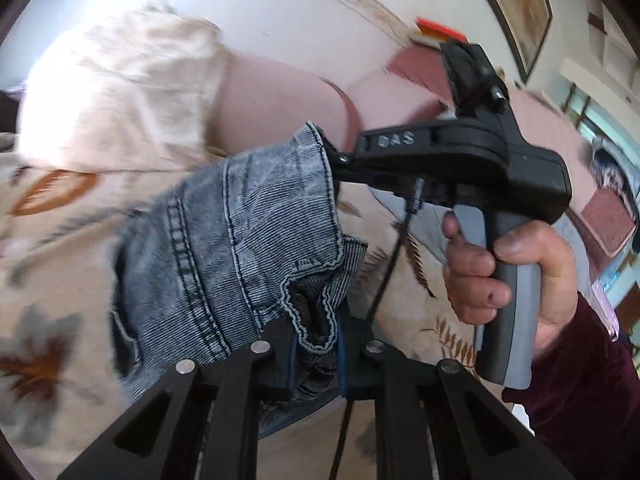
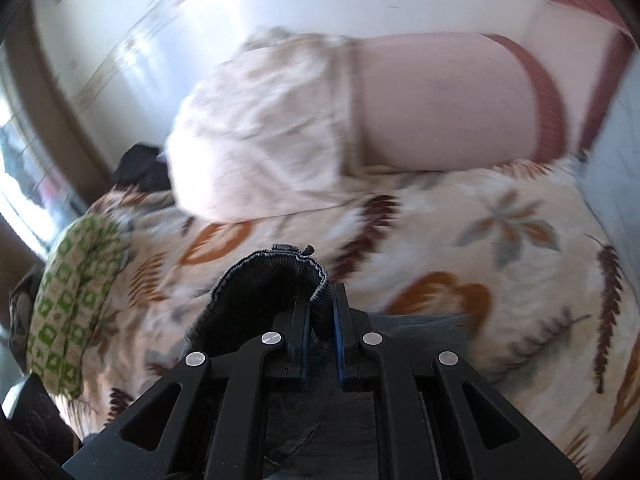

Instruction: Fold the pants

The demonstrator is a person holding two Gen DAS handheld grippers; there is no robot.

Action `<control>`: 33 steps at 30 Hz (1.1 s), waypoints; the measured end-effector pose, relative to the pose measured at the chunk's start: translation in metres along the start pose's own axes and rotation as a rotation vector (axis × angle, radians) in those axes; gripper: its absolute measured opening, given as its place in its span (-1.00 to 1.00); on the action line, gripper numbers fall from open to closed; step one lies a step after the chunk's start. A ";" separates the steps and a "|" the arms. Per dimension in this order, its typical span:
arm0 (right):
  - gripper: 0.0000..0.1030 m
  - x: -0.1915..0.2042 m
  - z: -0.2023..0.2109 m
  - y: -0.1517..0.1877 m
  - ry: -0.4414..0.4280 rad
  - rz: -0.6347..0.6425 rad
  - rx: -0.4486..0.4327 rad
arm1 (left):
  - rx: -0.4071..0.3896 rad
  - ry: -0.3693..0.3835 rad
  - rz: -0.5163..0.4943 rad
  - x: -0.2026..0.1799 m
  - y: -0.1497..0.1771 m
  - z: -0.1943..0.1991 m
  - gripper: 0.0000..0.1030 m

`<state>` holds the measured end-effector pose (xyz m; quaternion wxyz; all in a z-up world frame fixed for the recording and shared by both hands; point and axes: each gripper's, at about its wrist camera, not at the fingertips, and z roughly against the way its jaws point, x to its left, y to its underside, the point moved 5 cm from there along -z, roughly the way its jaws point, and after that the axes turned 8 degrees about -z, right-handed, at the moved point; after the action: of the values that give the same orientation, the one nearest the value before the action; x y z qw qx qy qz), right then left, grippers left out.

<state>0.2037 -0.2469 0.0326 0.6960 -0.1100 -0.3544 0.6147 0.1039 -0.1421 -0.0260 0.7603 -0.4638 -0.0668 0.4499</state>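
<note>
The pants are washed grey-blue denim (image 1: 240, 240), lifted off a leaf-patterned bedspread (image 1: 60, 280). My left gripper (image 1: 316, 356) is shut on a hemmed edge of the denim, which bunches up between its pads. In the same view my right gripper (image 1: 334, 162), held by a hand (image 1: 500, 276) in a dark red sleeve, pinches the far hem of the cloth. The right wrist view shows my right gripper (image 2: 320, 340) shut on a dark fold of the denim (image 2: 264, 292) that curls up to the left of its fingers (image 2: 340, 332). The rest of the pants is hidden below both grippers.
A cream patterned pillow (image 2: 260, 136) and a pink bolster (image 2: 440, 108) lie at the head of the bed against a pale wall. A green-and-white checked cloth (image 2: 68, 304) sits at the bed's left edge. A framed picture (image 1: 516, 12) hangs on the wall.
</note>
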 end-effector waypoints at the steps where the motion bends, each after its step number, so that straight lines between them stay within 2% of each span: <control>1: -0.84 -0.018 -0.002 -0.003 0.008 -0.024 0.002 | 0.023 0.009 -0.008 -0.008 0.000 -0.016 -0.69; 6: -0.83 -0.092 -0.018 -0.001 0.031 -0.127 0.034 | 0.100 0.022 -0.019 -0.029 0.010 -0.070 -0.68; 11: -0.83 -0.143 -0.036 0.023 0.037 -0.207 0.080 | 0.152 0.013 -0.064 -0.038 0.024 -0.091 -0.64; 14: -0.75 -0.163 -0.044 0.035 0.076 -0.254 0.096 | 0.175 0.022 -0.092 -0.045 0.028 -0.091 -0.43; 16: -0.70 -0.172 -0.045 0.042 0.075 -0.295 0.117 | 0.170 0.056 -0.111 -0.052 0.026 -0.081 -0.21; 18: -0.70 -0.174 -0.035 0.044 0.098 -0.286 0.092 | 0.132 0.061 -0.137 -0.059 0.023 -0.057 0.16; 19: -0.70 -0.172 -0.023 0.043 0.105 -0.274 0.064 | 0.104 0.049 -0.156 -0.061 0.021 -0.044 0.22; 22: -0.70 -0.168 0.006 0.040 0.093 -0.285 0.003 | 0.030 -0.049 -0.233 -0.060 0.021 0.000 0.29; 25: -0.67 -0.148 0.044 0.039 0.086 -0.246 -0.086 | -0.020 -0.193 -0.259 -0.035 0.022 0.038 0.29; 28: -0.42 -0.117 0.062 0.042 0.025 -0.216 -0.125 | -0.032 -0.343 -0.203 0.009 0.018 0.050 0.30; 31: -0.42 -0.078 0.064 0.046 -0.004 -0.167 -0.153 | -0.044 -0.395 -0.092 0.051 0.012 0.049 0.30; 33: -0.41 -0.057 0.055 0.049 -0.010 -0.156 -0.146 | -0.035 -0.424 -0.054 0.067 0.006 0.042 0.30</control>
<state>0.1316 -0.3052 0.0227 0.7303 -0.1295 -0.4092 0.5315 0.1175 -0.0637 -0.0280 0.7330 -0.3698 -0.2456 0.5155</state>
